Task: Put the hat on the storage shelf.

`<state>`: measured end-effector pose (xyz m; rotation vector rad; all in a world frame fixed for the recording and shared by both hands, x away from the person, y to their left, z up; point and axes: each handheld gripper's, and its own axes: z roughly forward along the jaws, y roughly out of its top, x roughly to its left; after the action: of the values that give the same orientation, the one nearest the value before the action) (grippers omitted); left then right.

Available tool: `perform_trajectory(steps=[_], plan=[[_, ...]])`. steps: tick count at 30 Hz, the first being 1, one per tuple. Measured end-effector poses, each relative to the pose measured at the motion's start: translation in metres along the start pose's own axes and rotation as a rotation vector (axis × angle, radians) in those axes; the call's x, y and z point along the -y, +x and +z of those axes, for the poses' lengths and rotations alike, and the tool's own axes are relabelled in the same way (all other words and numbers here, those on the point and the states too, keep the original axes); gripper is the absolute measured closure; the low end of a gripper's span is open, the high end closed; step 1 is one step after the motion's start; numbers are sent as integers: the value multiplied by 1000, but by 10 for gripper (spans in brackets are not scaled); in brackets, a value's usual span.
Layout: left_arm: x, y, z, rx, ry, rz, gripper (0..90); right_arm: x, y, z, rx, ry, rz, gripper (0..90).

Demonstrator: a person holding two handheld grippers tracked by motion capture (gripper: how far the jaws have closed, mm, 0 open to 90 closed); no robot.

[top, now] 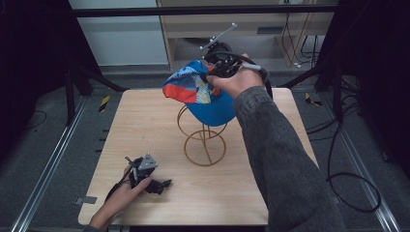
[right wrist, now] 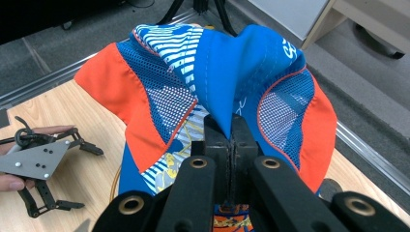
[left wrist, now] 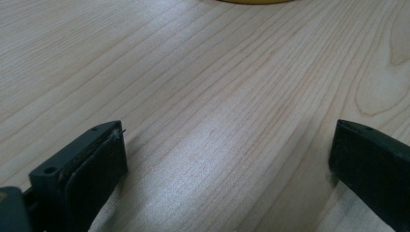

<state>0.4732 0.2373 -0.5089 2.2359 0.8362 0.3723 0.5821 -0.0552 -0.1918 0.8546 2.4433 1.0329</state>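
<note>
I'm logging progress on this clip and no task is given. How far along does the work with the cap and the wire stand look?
Done: the right gripper has pinched a fold of the blue and orange cap and holds it at the top of the wire stand. In hand: whether the cap is going on or coming off cannot be told. Left: releasing the cap. The left gripper rests open on the table, holding nothing.

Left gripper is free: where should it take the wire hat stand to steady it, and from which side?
Grip the stand's thin upright wire just above the base ring, coming from the left gripper's near-left side: the cap covers the top, and the low wire is bare and narrow enough for open jaws.
</note>
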Motion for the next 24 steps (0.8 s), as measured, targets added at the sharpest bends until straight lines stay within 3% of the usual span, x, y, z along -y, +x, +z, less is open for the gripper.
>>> perform_trajectory(steps=[13, 24], plan=[[0, 0, 0, -1, 0, 0, 0, 5, 2, 25, -19, 49, 0, 891], [0, 0, 0, -1, 0, 1, 0, 8, 5, 35, -36, 65, -3, 883]])
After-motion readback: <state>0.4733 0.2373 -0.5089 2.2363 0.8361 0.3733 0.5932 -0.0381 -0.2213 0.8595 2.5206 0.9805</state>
